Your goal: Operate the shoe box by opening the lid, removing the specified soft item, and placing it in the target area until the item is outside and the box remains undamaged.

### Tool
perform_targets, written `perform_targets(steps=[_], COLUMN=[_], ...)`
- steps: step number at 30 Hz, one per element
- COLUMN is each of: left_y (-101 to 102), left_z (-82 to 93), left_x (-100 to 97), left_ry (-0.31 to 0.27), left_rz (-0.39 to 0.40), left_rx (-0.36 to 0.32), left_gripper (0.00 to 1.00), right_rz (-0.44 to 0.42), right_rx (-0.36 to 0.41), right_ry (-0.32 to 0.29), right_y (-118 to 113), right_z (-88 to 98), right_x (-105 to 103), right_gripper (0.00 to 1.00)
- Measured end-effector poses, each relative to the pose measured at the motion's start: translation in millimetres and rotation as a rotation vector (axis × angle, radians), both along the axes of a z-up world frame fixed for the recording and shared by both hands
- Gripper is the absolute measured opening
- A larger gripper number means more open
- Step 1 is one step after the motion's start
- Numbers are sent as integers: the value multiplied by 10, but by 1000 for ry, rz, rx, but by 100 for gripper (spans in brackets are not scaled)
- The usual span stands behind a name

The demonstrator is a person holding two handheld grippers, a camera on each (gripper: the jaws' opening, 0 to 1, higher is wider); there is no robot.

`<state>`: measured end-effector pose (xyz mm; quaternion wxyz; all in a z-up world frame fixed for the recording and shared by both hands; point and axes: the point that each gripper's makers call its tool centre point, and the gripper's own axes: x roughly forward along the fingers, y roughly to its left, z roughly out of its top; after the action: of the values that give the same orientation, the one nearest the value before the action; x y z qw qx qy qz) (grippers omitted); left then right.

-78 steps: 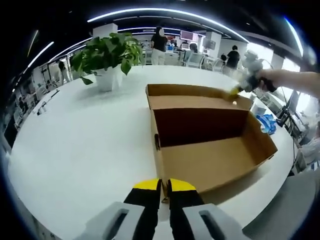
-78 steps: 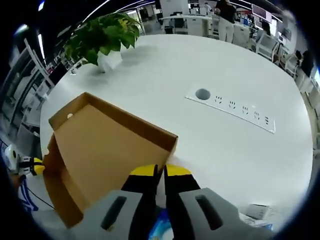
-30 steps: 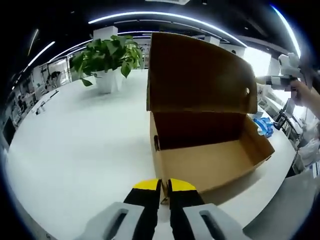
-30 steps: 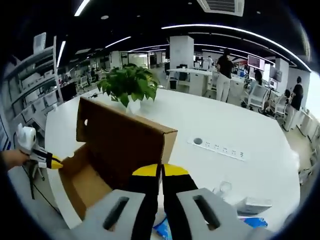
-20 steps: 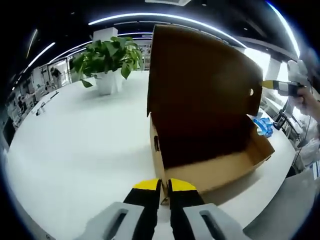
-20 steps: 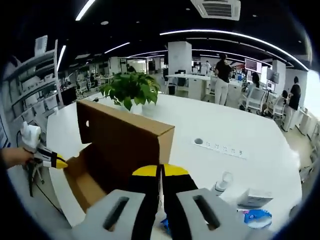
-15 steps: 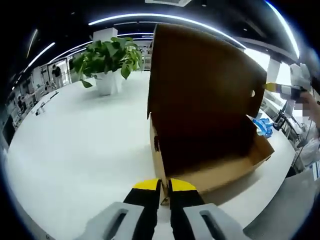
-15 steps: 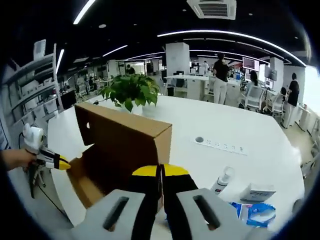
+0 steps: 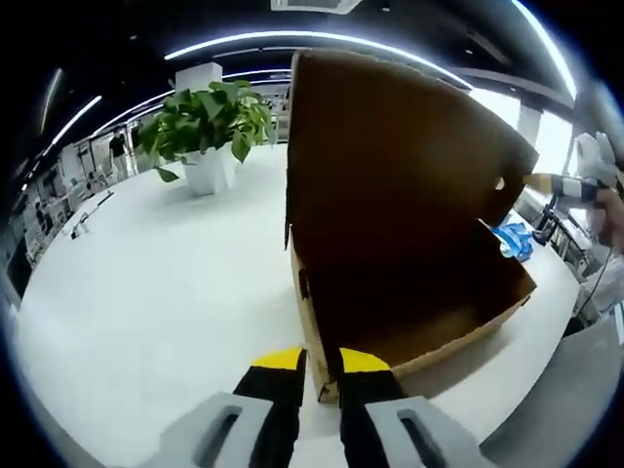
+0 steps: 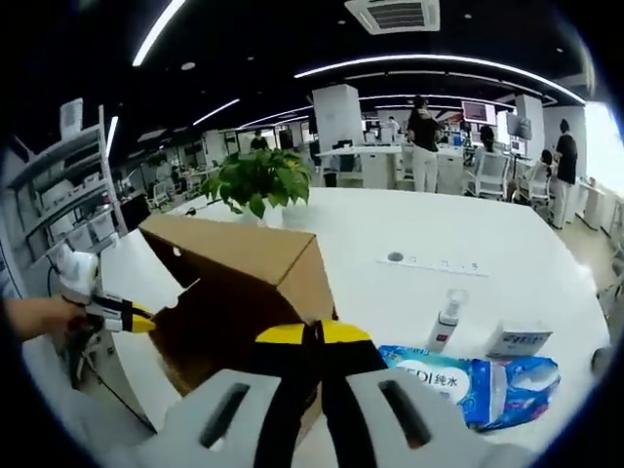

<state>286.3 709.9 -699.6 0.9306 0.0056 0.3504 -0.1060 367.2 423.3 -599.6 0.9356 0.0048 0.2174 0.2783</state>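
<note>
1. In the left gripper view the left tool, with its yellow-tipped black jaws, is standing at the near corner of the brown cardboard shoe box; the jaws are sitting slightly apart with the corner wall between them, so it appears to be pinching that wall, though I cannot tell how firmly.

2. In the right gripper view the right tool is showing its yellow-tipped jaws pressed together, right against the edge of the brown cardboard hinged lid; whether a strip of lid is caught between them I cannot tell.

3. The lid is standing tilted over the box, neither flat open nor shut, and casting the interior into shadow; the box itself is resting on the round white bench.

4. Judging by this, the lid-handling step is the one in hand; the box interior, as far as it shows, is looking bare, and no soft item is visible inside it.

5. A blue-and-white soft pack of wipes is lying on the bench just beside the box, near a small white bottle and a small white carton; it may be the task's soft item, already outside, but that is a judgement.

6. A green potted plant in a white pot is standing well apart from the box.

7. The next move is calling for a gentle, steady guiding of the lid about its hinge while the left tool is bracing the corner, so the cardboard is neither creasing nor tearing.
</note>
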Motion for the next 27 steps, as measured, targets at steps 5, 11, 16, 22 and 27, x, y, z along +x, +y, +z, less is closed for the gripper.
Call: perform_targets(steps=[5, 11, 16, 22, 27], left_y=[-4, -27, -23, -21, -42], left_z=[43, 208, 496, 769, 822], left_x=[-31, -53, -17, 55, 83], left_ry=[-6, -49, -130, -200, -224], left_rz=[-14, -13, -13, -29, -64], left_rx=[12, -2, 4, 16, 30], left_gripper=[18, 23, 27, 30, 32], right_rz=[-1, 2, 38, 66, 156], right_rx=[11, 19, -41, -54, -126], right_ry=[7, 18, -32, -25, -47], right_y=[-8, -7, -1, 15, 55], right_z=[-79, -148, -210, -340, -468], right_x=[-117, -192, -259, -349, -467], right_gripper=[2, 3, 3, 6, 11])
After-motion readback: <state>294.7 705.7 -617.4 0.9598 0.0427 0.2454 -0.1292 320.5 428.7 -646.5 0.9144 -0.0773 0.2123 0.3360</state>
